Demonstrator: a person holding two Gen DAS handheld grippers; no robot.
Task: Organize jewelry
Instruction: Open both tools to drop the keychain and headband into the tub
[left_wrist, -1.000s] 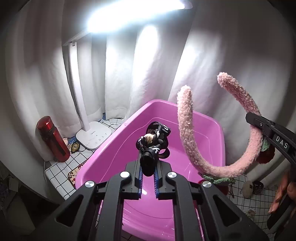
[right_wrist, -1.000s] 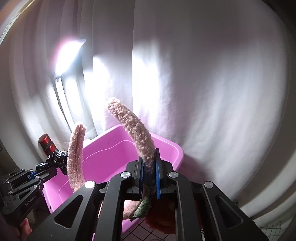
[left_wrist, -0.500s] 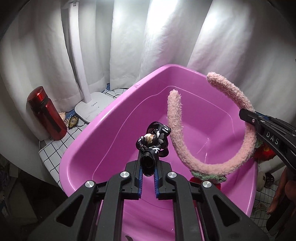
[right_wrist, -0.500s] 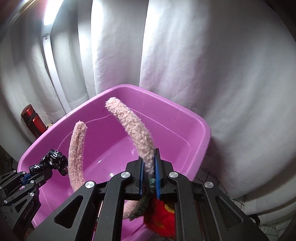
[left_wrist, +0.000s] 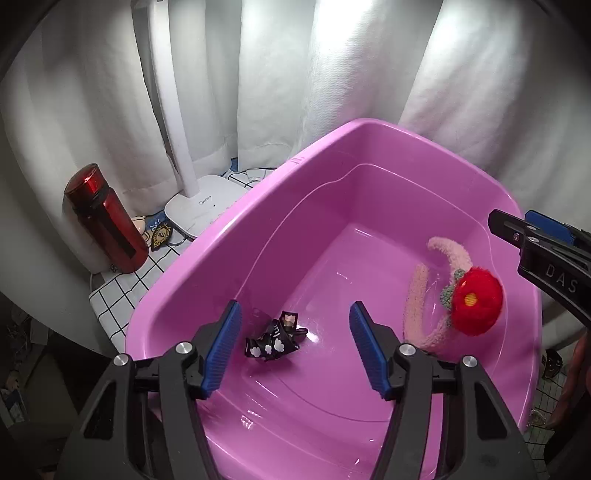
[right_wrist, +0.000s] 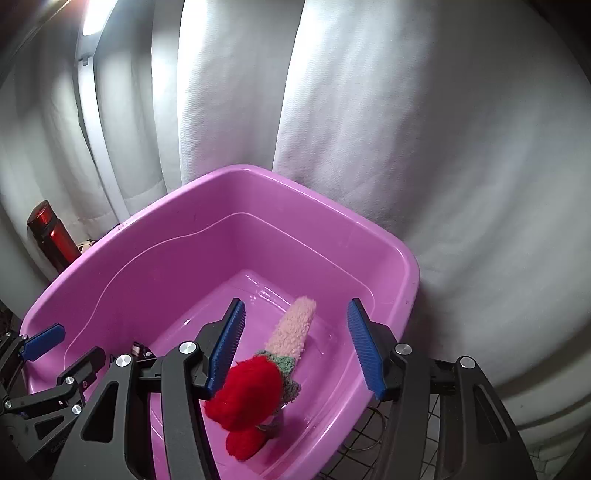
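Only left view shows black hair tie (left_wrist: 275, 341); both tools just opened, wide, empty over tub (left_wrist: 207, 258).

A home corner: white curtains (left_wrist: 332, 74), desk lamp (left_wrist: 199, 206), red bottle (left_wrist: 107, 225), checked tablecloth (left_wrist: 122, 291).

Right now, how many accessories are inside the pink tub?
2: a black ribbon hair tie on the tub floor's left side, and a fuzzy pink headband with a red flower at the right. More could hide behind the fingers.
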